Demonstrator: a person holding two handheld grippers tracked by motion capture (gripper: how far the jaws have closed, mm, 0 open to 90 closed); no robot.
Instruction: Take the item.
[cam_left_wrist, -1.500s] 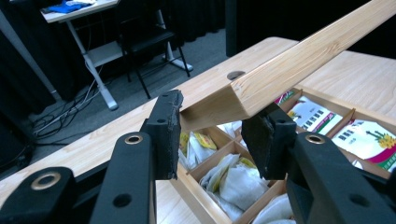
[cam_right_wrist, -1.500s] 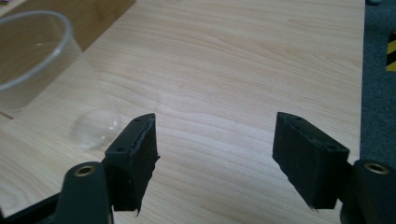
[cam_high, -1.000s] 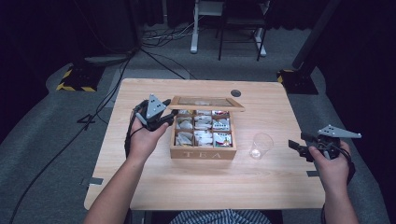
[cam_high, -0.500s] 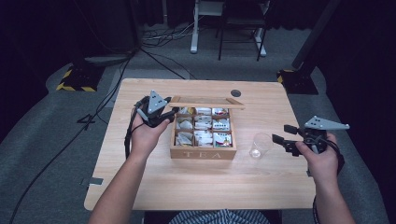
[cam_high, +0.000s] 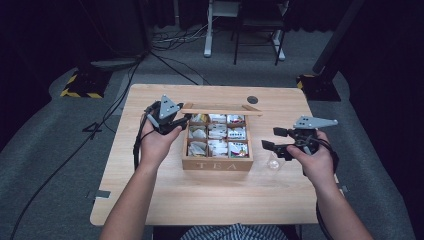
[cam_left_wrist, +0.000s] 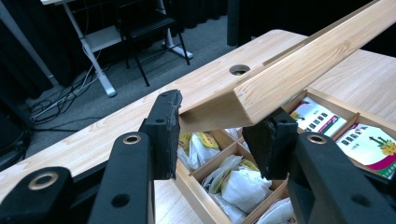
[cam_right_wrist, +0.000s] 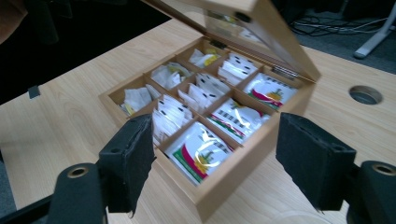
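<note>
- A studio-like lab or recording space, dim and closed off by black curtains (cam_high: 45, 45) on all sides.
- Grey carpet floor (cam_high: 60, 165) with loose cables (cam_high: 165, 50) trailing across it.
- Yellow-and-black hazard tape on a stand base (cam_high: 80, 86) at the left, and another base (cam_high: 314, 82) at the right.
- A light wooden table (cam_high: 210, 195) with a round cable hole (cam_high: 252, 99) stands in the middle.
- Behind it, a white desk frame (cam_high: 207, 30) and a dark chair (cam_high: 257, 25).
</note>
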